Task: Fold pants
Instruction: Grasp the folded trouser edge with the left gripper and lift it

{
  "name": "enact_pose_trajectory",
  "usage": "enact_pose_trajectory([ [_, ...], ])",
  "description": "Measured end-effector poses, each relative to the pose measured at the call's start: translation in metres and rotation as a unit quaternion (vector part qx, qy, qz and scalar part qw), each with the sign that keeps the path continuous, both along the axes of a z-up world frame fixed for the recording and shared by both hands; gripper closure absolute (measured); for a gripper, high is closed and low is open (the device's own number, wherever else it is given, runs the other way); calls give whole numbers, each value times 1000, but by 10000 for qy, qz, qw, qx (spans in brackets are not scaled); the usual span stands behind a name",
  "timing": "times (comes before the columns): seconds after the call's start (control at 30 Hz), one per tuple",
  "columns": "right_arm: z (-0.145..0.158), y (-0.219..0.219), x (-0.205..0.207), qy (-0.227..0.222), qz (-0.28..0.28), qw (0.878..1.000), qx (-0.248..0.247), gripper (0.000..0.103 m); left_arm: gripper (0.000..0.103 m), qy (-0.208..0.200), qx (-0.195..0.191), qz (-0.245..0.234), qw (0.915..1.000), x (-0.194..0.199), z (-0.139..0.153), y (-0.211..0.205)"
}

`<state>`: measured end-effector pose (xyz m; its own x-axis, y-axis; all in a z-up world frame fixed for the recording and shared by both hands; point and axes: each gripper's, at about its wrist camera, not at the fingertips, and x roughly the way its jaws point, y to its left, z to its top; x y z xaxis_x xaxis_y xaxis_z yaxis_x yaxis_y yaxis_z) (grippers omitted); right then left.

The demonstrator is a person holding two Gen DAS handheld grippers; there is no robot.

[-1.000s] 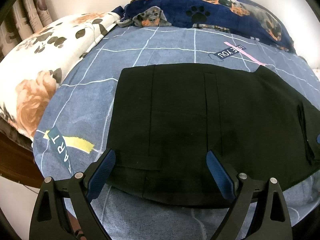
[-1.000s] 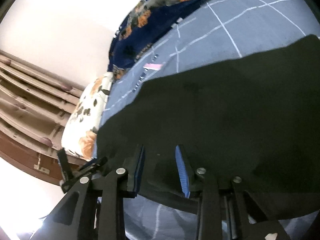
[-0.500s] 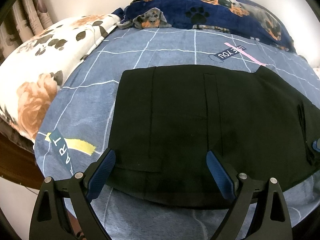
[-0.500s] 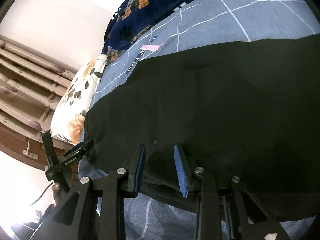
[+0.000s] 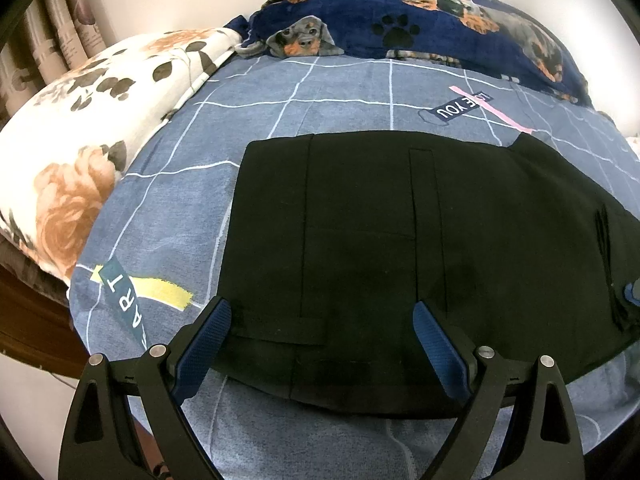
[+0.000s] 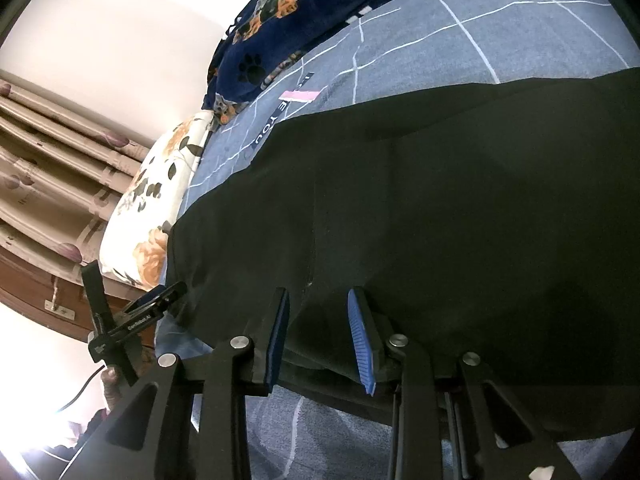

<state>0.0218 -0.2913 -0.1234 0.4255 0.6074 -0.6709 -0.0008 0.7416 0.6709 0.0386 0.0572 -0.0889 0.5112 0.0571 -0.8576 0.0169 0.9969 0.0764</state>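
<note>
Black pants (image 5: 400,248) lie flat on a blue checked bedsheet (image 5: 168,216), folded with a stitched hem toward me. My left gripper (image 5: 322,332) is wide open, its blue pads straddling the near edge of the pants, holding nothing. In the right wrist view the pants (image 6: 440,208) fill the middle. My right gripper (image 6: 318,328) is open with a narrow gap, low over the near edge of the cloth; nothing is clamped between the pads. The left gripper shows at the left there (image 6: 132,316).
A floral pillow (image 5: 80,148) lies at the left. A navy dog-print blanket (image 5: 420,24) is bunched along the far side of the bed. Curtains (image 6: 48,168) and a wooden bed frame (image 6: 36,284) are at the left. The bed edge is just below the grippers.
The right gripper has swung and tilted over the pants, so more black cloth fills its view. The left gripper has stayed almost still, with the pants shifting slightly in its view.
</note>
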Motion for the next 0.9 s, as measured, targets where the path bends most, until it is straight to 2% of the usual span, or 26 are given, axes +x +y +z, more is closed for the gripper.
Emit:
enact_pose_trajectory([
  [0.23,0,3,1,-43,28,9999,-88,72,11,-19,-6,-52,10000,1,1,1],
  [0.3,1,4,0,-77,54,9999,-141,68,11,-61,-33,-89,9999,2,5,6],
  [0.33,2,7,0,-94,65,9998,-161,67,11,-70,-157,-135,9998,3,8,10],
  [0.4,4,9,-1,-132,101,9996,-211,63,11,-25,-699,-281,9972,6,14,27],
  [0.53,4,9,-1,-140,98,9996,-214,62,12,110,-1325,-73,9911,17,20,67],
  [0.57,4,9,-1,-131,83,9997,-183,62,14,182,-1685,-62,9855,19,20,82],
  [0.63,4,8,-2,-121,67,9998,-150,62,14,249,-2099,-29,9774,22,18,102],
  [0.73,4,10,-2,-134,72,9997,-181,62,15,610,-2433,-96,9680,28,3,118],
  [0.87,5,10,-3,-127,45,9998,-174,62,20,1083,-3125,-431,9427,37,-23,127],
  [0.9,5,10,-3,-125,35,9998,-178,62,20,1056,-3180,-524,9407,38,-23,126],
])
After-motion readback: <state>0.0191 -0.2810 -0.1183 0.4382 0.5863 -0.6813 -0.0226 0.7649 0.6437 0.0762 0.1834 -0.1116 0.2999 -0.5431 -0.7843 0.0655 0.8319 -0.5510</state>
